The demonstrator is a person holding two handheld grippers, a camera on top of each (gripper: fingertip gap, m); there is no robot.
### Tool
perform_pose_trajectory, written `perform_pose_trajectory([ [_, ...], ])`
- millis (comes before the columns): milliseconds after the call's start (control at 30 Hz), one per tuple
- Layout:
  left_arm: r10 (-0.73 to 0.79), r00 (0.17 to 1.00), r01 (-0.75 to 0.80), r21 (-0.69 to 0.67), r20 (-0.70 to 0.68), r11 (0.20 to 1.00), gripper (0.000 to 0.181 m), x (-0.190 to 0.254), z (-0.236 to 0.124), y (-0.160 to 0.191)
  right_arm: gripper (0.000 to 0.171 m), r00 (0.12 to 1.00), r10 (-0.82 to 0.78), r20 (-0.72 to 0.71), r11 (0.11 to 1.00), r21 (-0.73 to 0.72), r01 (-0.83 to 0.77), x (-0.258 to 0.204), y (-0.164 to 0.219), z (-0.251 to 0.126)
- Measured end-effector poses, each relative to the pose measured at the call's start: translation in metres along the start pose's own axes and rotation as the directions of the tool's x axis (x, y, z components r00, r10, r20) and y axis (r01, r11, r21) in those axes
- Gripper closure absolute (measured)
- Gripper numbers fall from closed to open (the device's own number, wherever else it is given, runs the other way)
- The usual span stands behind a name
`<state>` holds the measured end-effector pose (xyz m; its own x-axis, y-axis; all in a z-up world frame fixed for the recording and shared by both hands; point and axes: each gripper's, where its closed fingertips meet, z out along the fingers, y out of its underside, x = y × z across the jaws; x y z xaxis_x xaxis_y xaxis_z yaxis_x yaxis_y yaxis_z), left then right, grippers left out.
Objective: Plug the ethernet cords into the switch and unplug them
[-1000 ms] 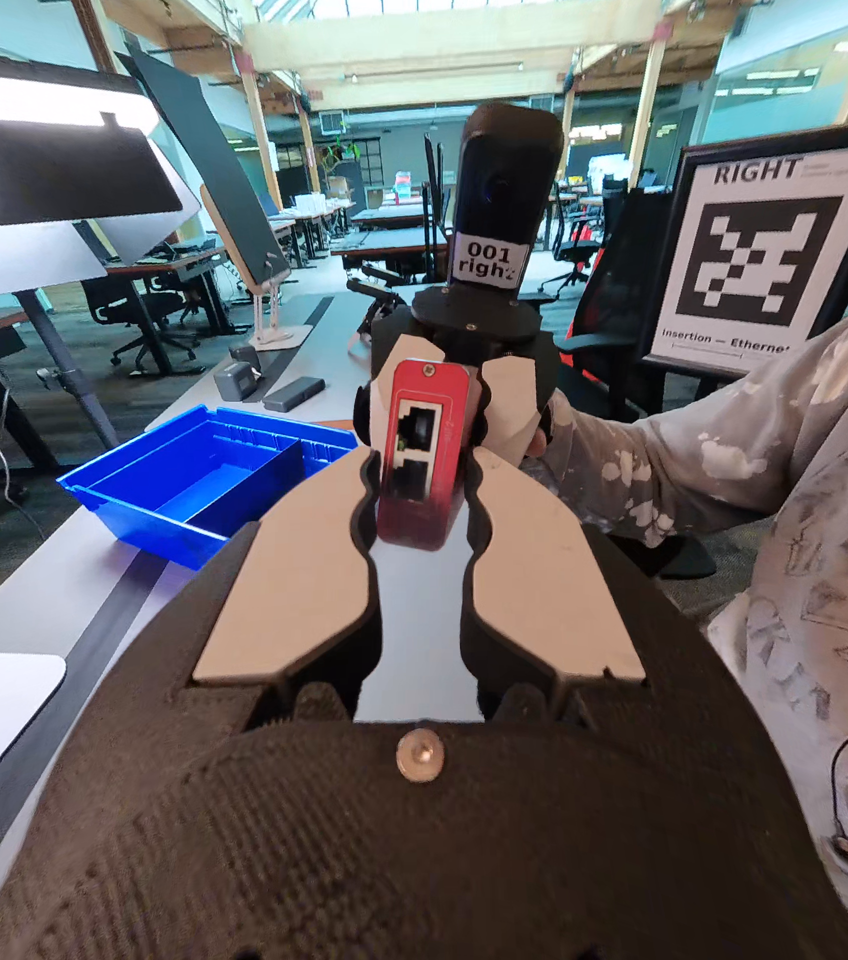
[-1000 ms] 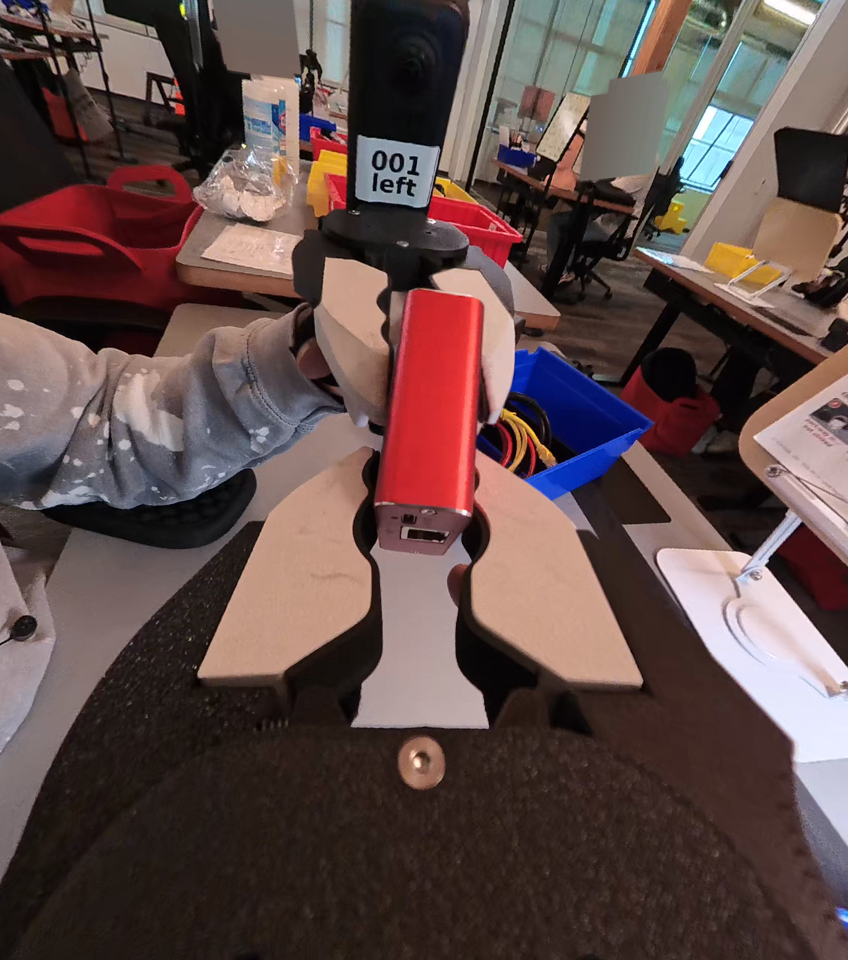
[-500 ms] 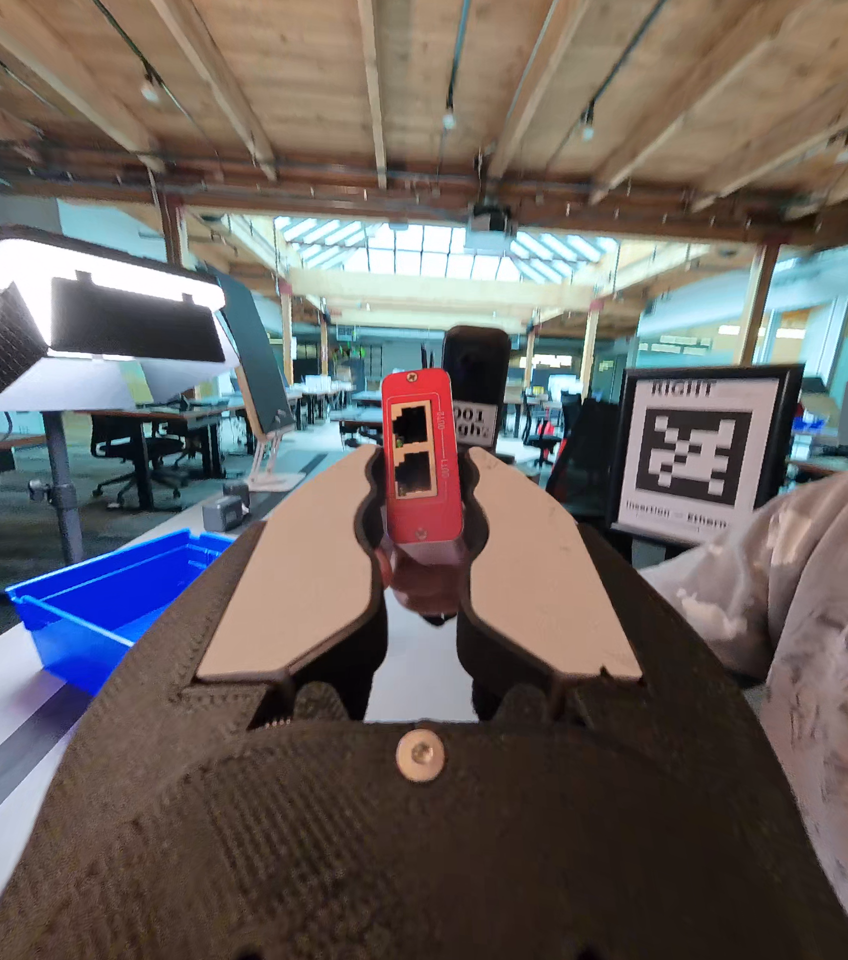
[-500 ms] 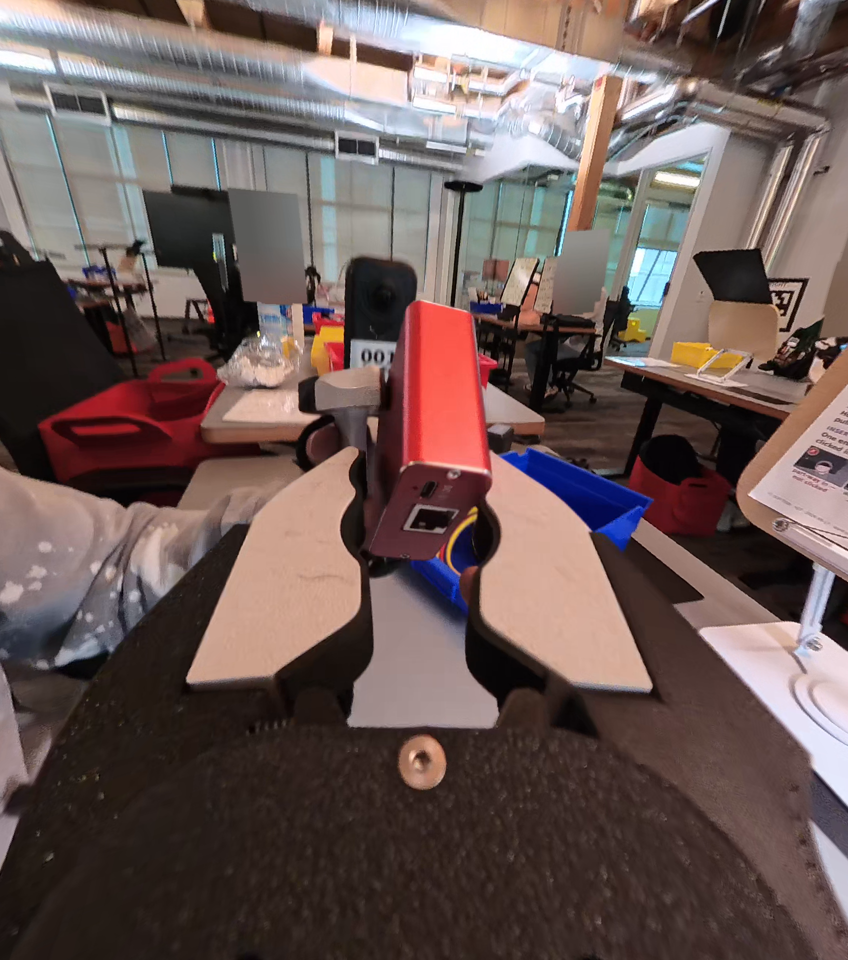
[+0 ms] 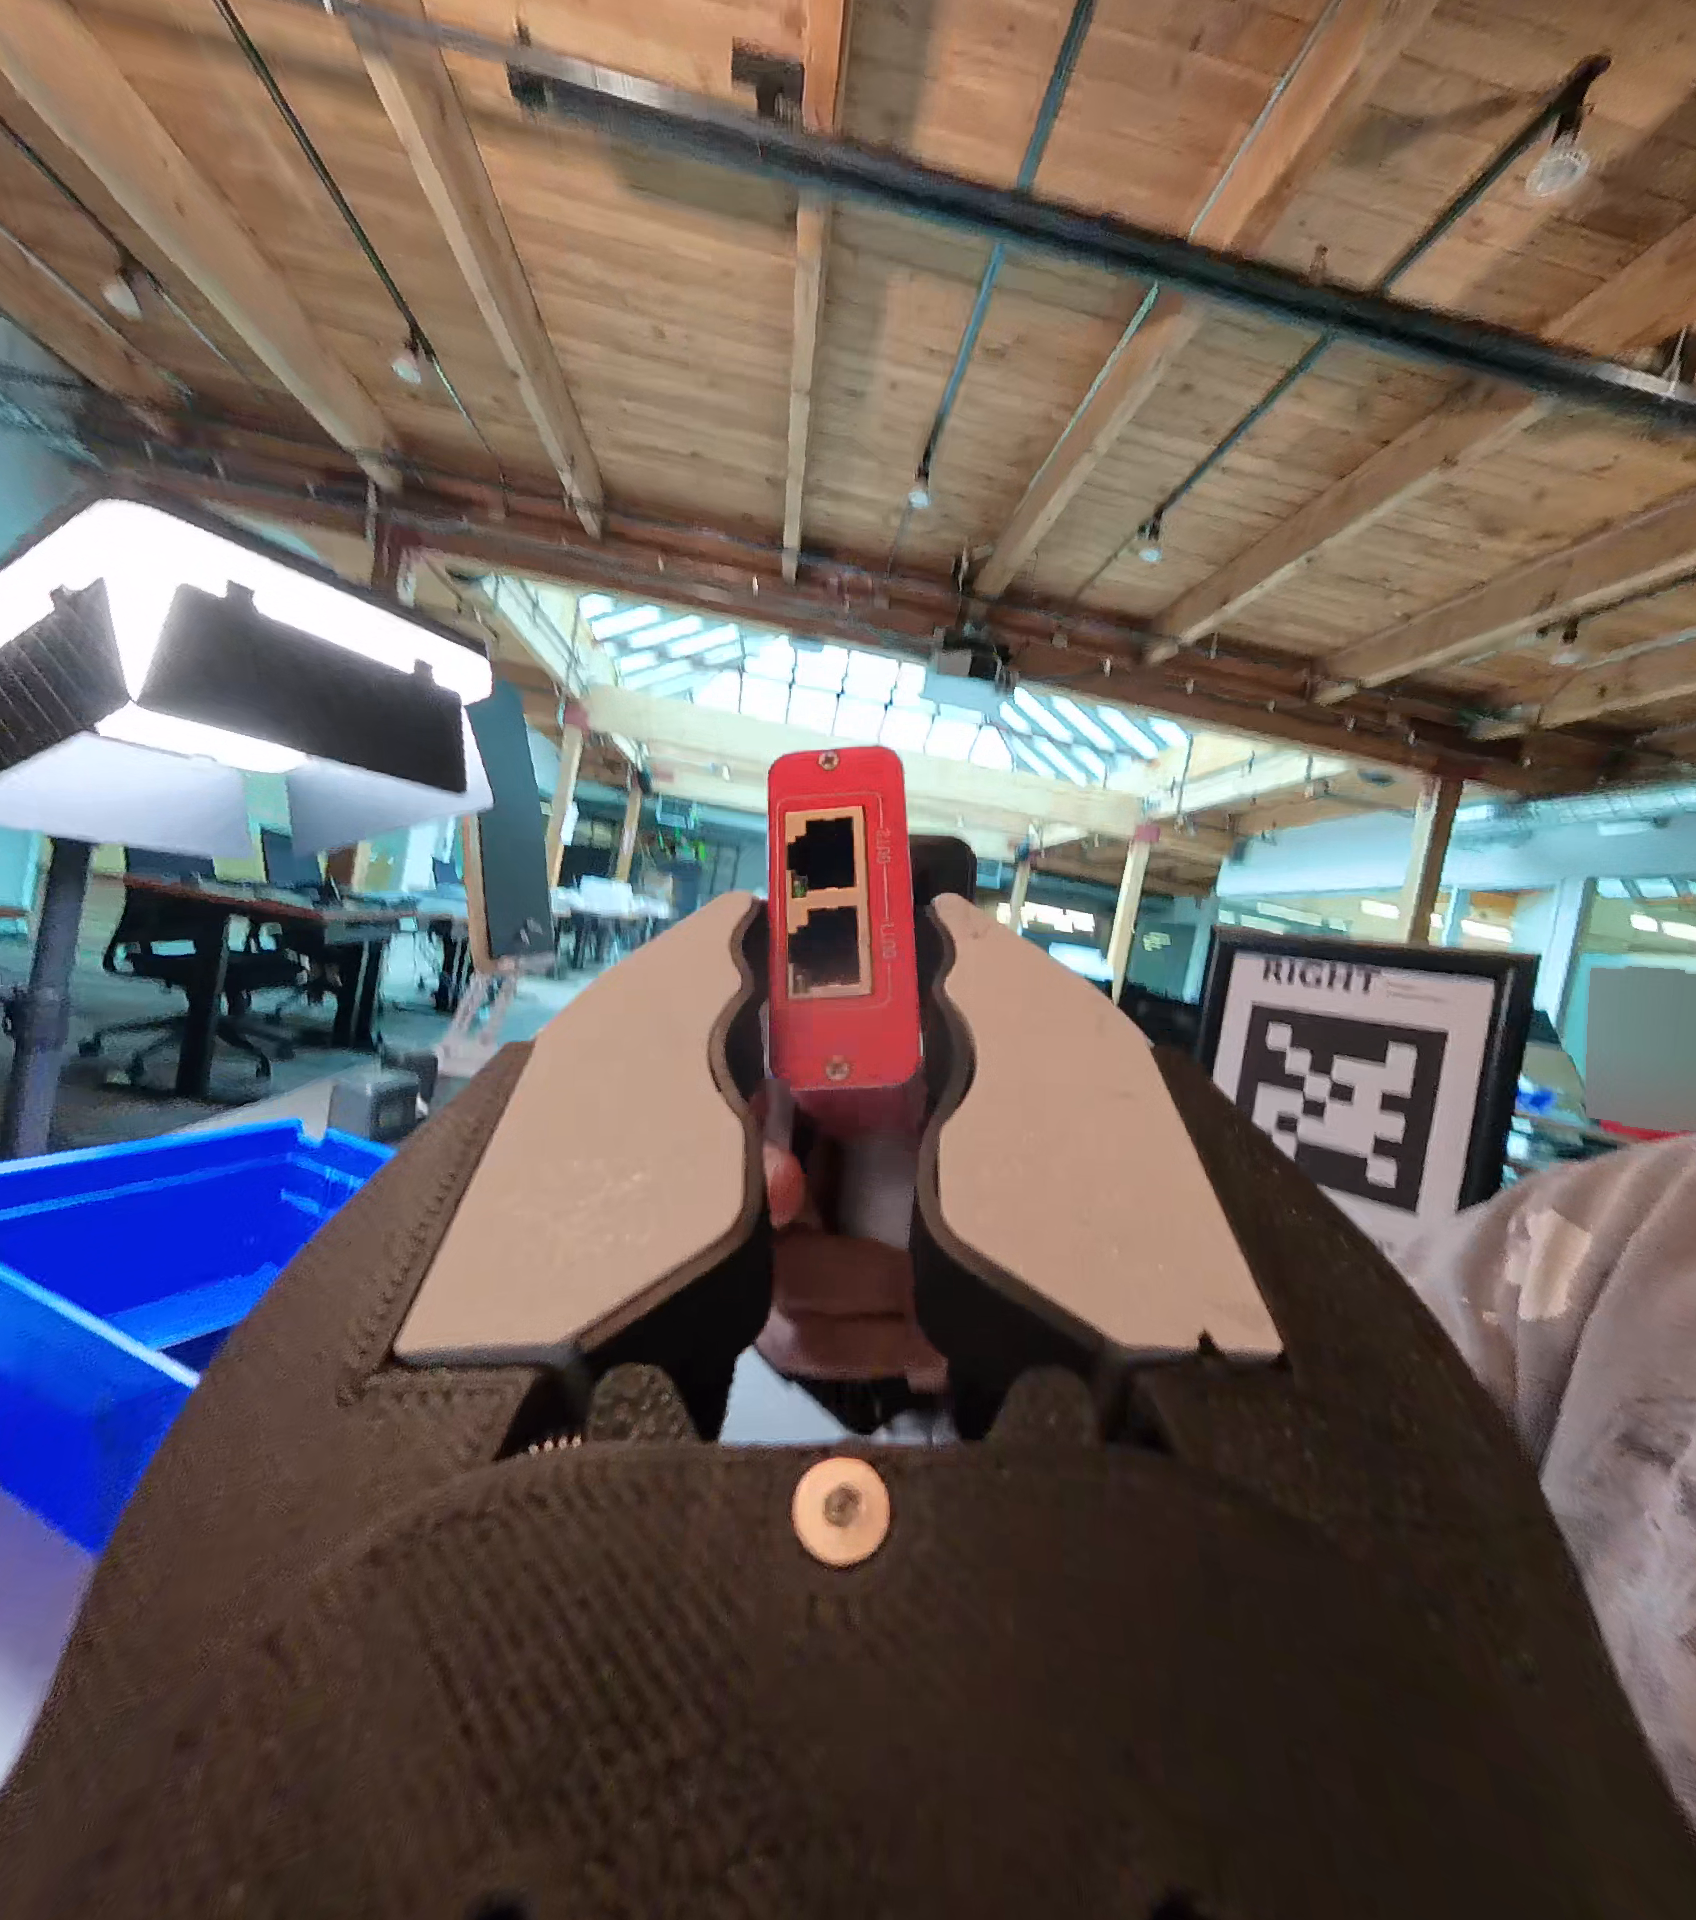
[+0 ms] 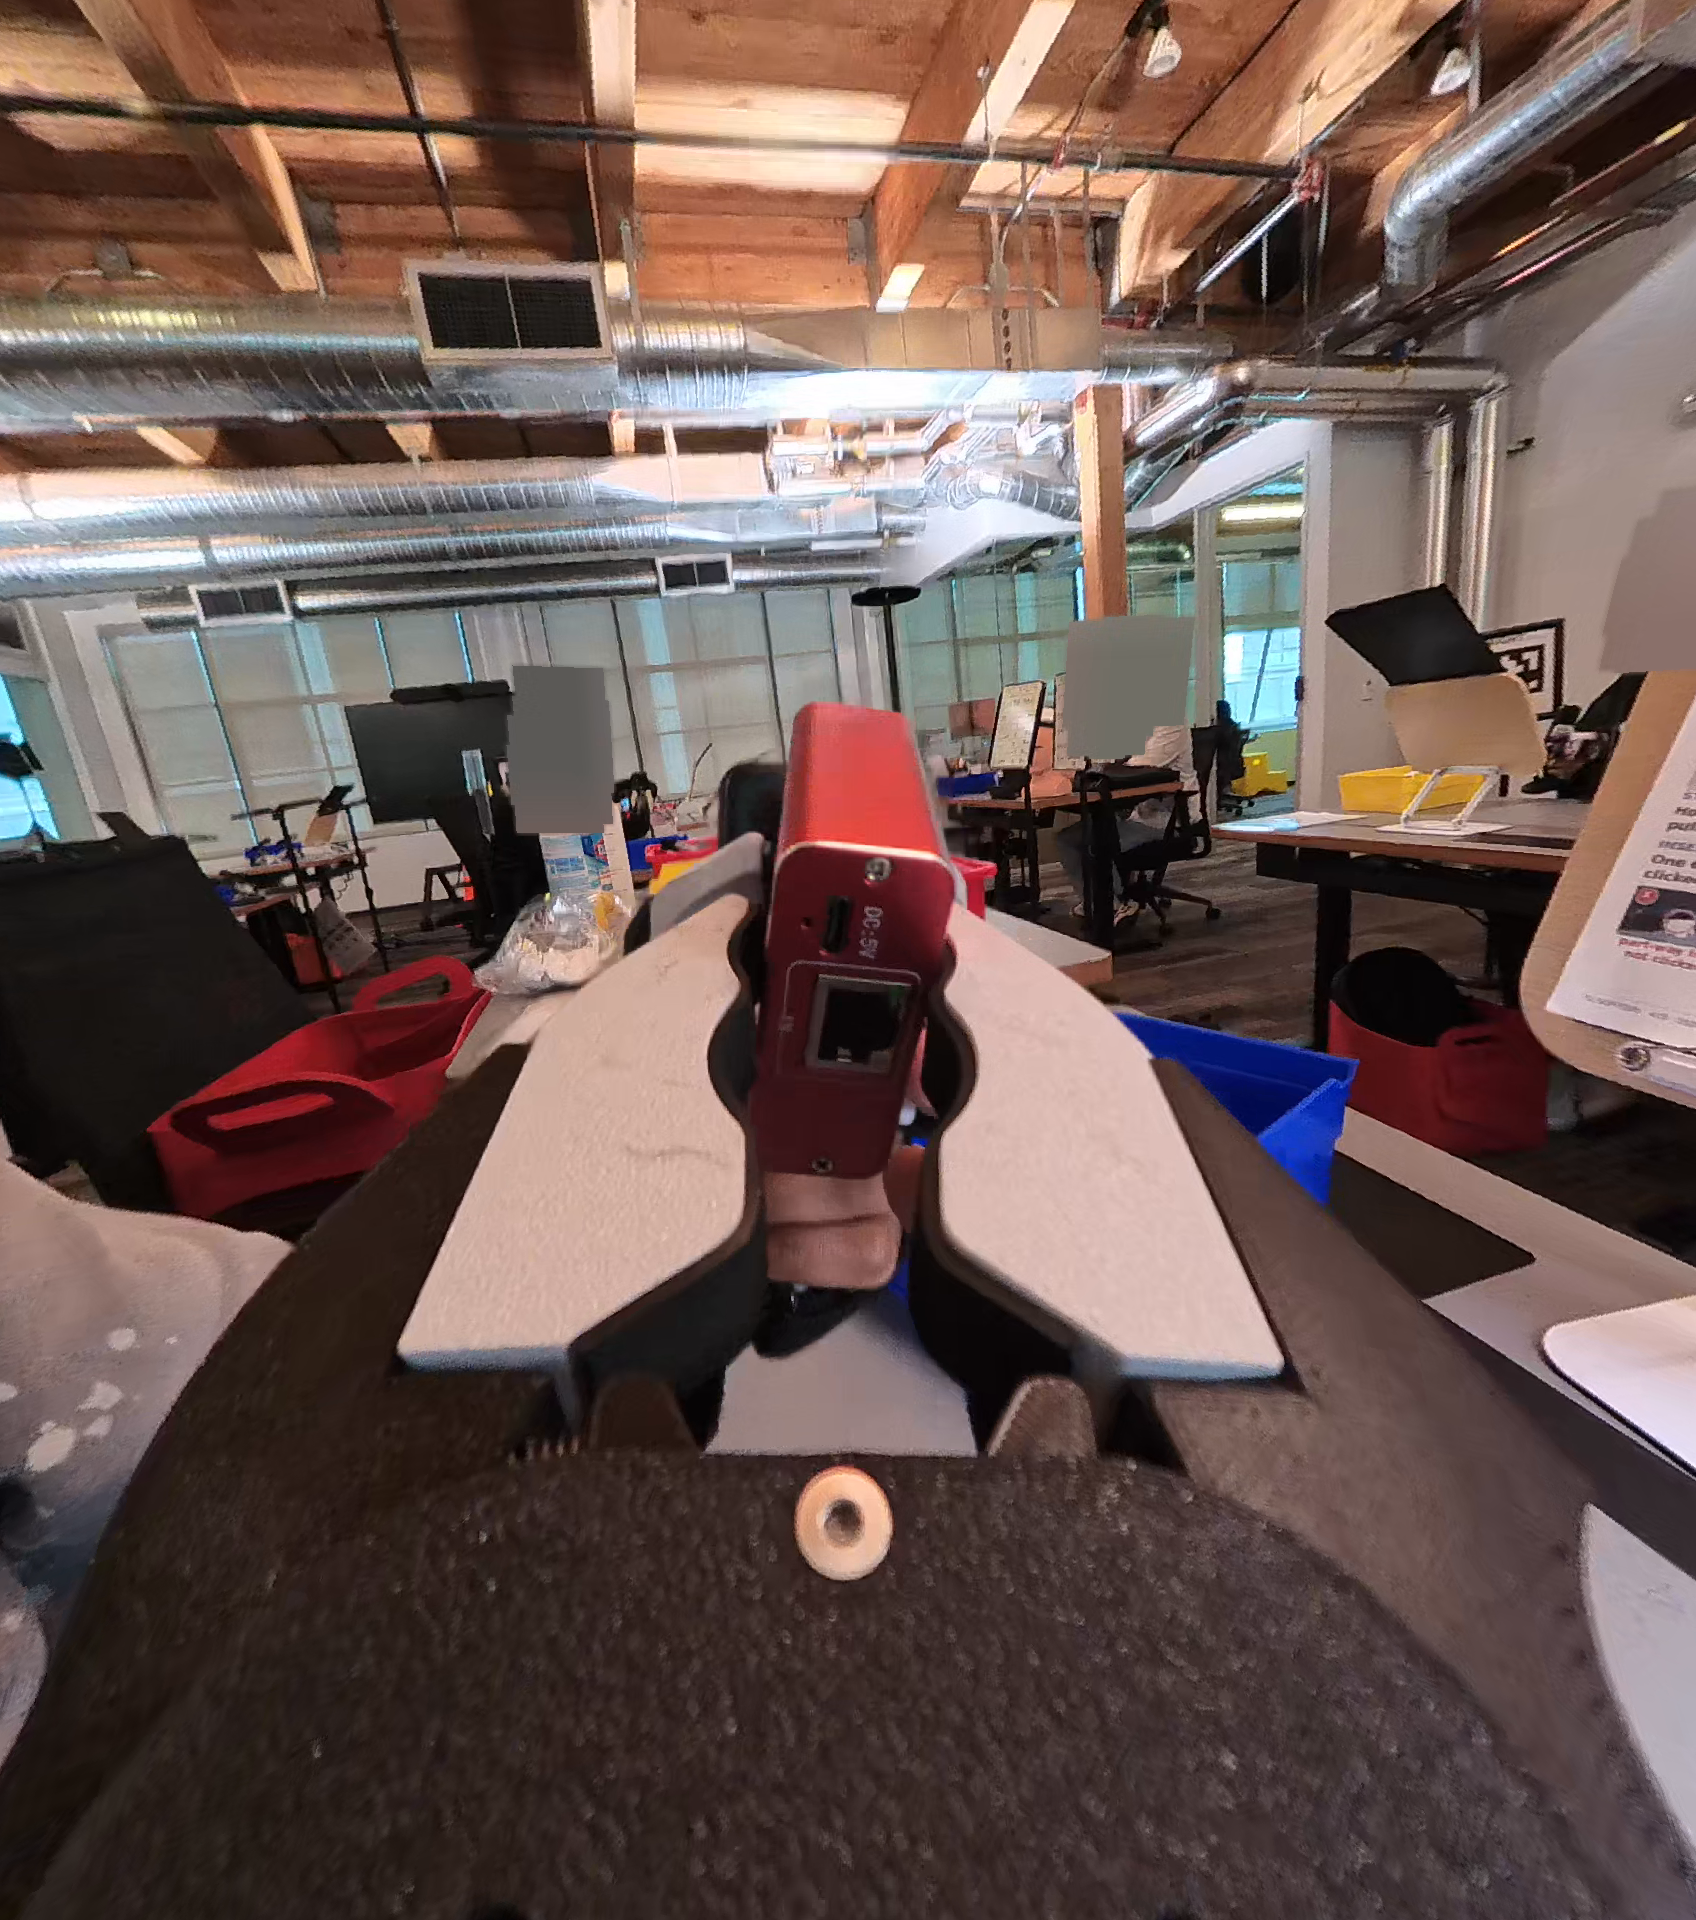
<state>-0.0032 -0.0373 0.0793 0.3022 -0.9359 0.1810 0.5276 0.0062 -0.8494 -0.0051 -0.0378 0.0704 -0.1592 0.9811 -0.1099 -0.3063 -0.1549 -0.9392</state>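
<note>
The red switch is being held up off the table between two grippers — the left gripper clamping the end with two empty ports, the right gripper clamping the opposite, single-port end. A blue bin is sitting just left.
</note>
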Motion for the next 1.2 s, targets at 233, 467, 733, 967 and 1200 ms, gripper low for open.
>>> perform_pose_trajectory([
  [233, 0.085, 0.995, -0.095, -0.343, -0.045, 0.935, 0.151, 0.009, -0.010, 0.020, 0.144, 0.989, -0.124, 0.079, 0.937, -0.318, 0.143, -0.011, 0.024, -0.008],
  [467, 0.206, 0.974, -0.227, -0.355, -0.096, 0.907, 0.154, 0.022, -0.007, 0.020, 0.144, 0.974, -0.191, 0.119, 0.930, -0.297, 0.219, -0.022, 0.023, -0.005],
  [733, 0.173, 0.980, -0.190, -0.207, -0.097, 0.960, 0.154, 0.028, -0.002, 0.004, 0.133, 0.973, -0.187, 0.134, 0.945, -0.246, 0.215, -0.028, 0.024, 0.002],
  [967, 0.188, 0.978, -0.203, -0.242, -0.086, 0.949, 0.154, 0.026, 0.004, 0.016, 0.141, 0.974, -0.202, 0.100, 0.946, -0.236, 0.221, -0.022, 0.026, 0.004],
  [1200, 0.219, 0.974, -0.226, -0.333, -0.060, 0.915, 0.154, 0.022, 0.000, 0.020, 0.139, 0.975, -0.202, 0.093, 0.948, -0.229, 0.219, -0.019, 0.029, 0.005],
])
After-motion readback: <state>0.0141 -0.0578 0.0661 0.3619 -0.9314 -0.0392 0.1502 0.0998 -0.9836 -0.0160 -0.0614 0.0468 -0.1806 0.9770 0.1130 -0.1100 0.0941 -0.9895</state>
